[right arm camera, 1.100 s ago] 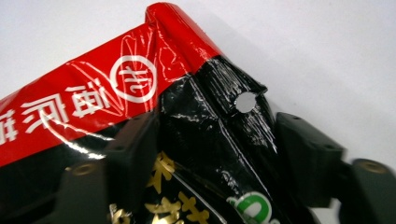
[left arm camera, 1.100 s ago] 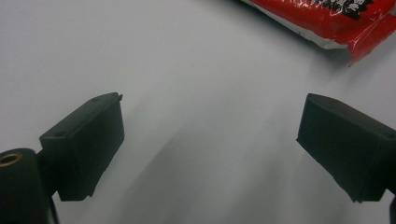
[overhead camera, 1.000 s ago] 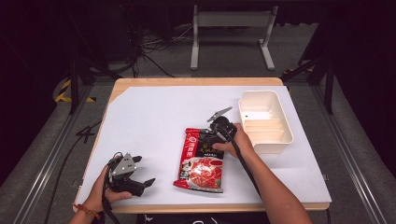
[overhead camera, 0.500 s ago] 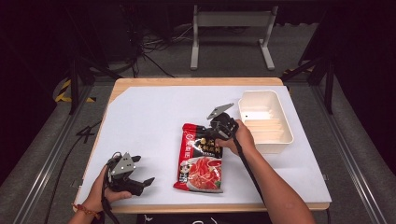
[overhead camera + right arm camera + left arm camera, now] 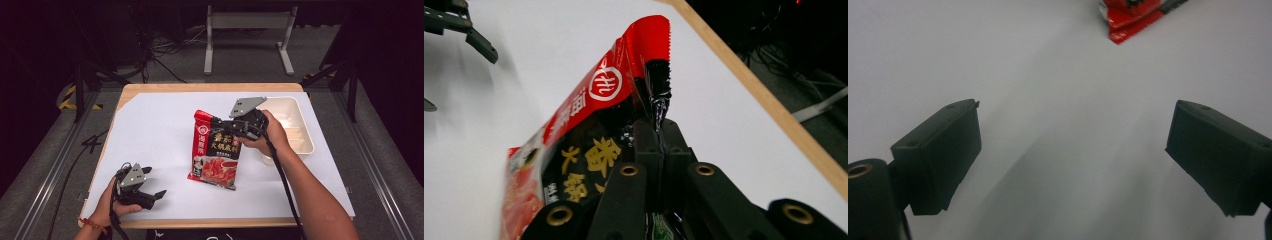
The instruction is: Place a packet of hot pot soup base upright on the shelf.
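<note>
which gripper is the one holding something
The right gripper: its jaws are shut on the red packet. The left gripper is open over bare table.

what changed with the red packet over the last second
The right gripper, shut on the red packet, has lifted its top end off the white table cover toward the white tray; the bottom end still rests down. The left gripper stayed open at the near-left corner.

Bare white table cover between the two grippers; red pouch and white tray crowding the right.

Dark room, grey floor, metal stand
</note>
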{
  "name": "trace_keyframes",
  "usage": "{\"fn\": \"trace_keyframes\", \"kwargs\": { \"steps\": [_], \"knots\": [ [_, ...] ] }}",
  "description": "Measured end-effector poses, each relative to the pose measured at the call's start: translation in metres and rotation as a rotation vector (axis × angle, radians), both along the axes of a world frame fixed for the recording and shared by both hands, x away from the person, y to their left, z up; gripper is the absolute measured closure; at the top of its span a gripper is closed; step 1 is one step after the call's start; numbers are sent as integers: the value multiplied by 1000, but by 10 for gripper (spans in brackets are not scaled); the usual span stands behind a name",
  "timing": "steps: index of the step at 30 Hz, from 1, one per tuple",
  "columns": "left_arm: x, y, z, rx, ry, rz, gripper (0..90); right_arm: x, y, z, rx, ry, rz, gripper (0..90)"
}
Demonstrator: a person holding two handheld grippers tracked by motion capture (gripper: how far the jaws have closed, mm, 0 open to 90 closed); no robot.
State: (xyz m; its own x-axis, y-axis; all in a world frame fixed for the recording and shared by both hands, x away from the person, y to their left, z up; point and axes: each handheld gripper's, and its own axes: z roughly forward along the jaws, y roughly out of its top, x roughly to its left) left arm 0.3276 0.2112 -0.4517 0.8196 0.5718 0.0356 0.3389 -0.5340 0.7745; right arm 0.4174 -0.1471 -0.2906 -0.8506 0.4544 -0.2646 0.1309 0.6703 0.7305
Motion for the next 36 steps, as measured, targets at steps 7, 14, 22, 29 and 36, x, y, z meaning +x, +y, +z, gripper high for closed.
{"fn": "trace_keyframes", "kwargs": {
  "steps": [7, 14, 22, 29, 36],
  "knots": [
    [0, 3, 1, -14, -14, 4, 82, -3, -4, 17, 10, -70, -3, 892],
    [0, 3, 1, -11, -16, 11, 82, 6, -12, 26, -7, -121, -38, 893],
    [0, 3, 1, -9, -15, 9, 81, 17, -29, 37, 13, -152, -72, 894],
    [0, 3, 1, -10, -13, 8, 82, 28, -40, 54, 62, -191, -109, 896],
    [-1, 4, 2, -20, -14, -3, 80, 43, -47, 72, 74, -223, -148, 897]
  ]
}}
